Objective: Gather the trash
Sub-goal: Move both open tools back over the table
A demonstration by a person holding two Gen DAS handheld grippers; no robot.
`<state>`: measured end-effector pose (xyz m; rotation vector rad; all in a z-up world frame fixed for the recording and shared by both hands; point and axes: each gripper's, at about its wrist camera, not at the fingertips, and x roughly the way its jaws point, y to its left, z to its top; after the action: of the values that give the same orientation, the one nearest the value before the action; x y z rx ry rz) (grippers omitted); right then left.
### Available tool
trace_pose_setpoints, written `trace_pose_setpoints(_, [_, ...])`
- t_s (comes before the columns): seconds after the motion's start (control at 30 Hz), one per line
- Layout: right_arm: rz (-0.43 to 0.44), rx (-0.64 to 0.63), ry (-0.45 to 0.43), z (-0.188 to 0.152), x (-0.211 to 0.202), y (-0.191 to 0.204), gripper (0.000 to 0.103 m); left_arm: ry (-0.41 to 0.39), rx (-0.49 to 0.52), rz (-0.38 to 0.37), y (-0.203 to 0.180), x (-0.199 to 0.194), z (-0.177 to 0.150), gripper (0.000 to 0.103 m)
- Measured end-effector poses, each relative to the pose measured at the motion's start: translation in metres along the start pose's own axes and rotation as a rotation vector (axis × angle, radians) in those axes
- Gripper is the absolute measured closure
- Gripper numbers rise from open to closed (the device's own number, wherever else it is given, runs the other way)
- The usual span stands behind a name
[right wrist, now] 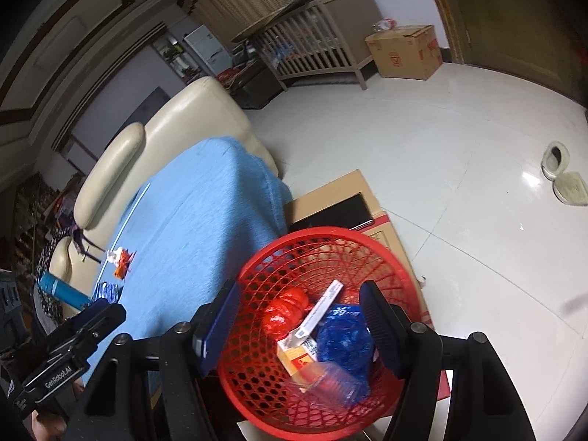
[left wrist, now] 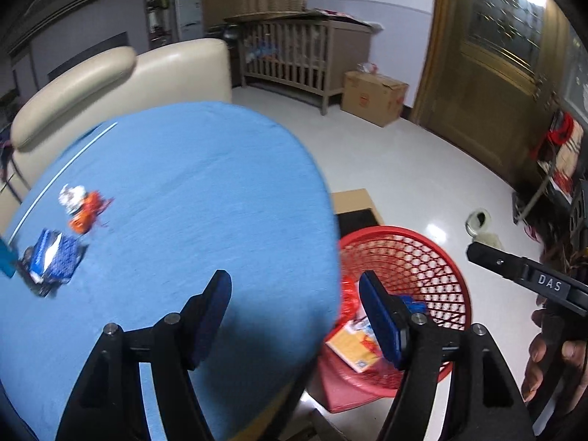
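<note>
Left wrist view: left gripper (left wrist: 294, 316) wide open, empty, over the table's (left wrist: 205, 191) right edge; blue wrapper (left wrist: 55, 259) and orange wrapper (left wrist: 86, 211) near its left edge. Right wrist view: right gripper (right wrist: 299, 321) wide open, empty, above the red basket (right wrist: 257, 378) holding trash

Place: a lived-in home, a living room.
Seating: a cream leather sofa (left wrist: 121, 77) stands behind the blue-covered table (left wrist: 191, 198).
Nursery item: a wooden baby crib (left wrist: 294, 58) sits against the far wall.
Storage: a cardboard box (left wrist: 373, 97) rests on the tiled floor (left wrist: 422, 169).
Entry: a large brown wooden door (left wrist: 488, 84).
Footwear: slippers (right wrist: 562, 172) lie on the floor.
</note>
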<state>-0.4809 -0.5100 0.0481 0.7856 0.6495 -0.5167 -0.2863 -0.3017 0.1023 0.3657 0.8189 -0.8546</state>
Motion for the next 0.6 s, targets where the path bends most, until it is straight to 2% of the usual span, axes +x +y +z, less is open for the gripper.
trace_pose_setpoints(0.43, [0.022, -0.151, 0.107, -0.022, 0.035, 0.071, 0.032, -0.003, -0.236, 0.099, 0.113, -0.007, -0.043, 0.03])
trace_pose_setpoints(0.6, [0.037, -0.247, 0.168, -0.035, 0.055, 0.11, 0.032, -0.012, -0.333, 0.185, 0.167, -0.017, -0.069, 0.03])
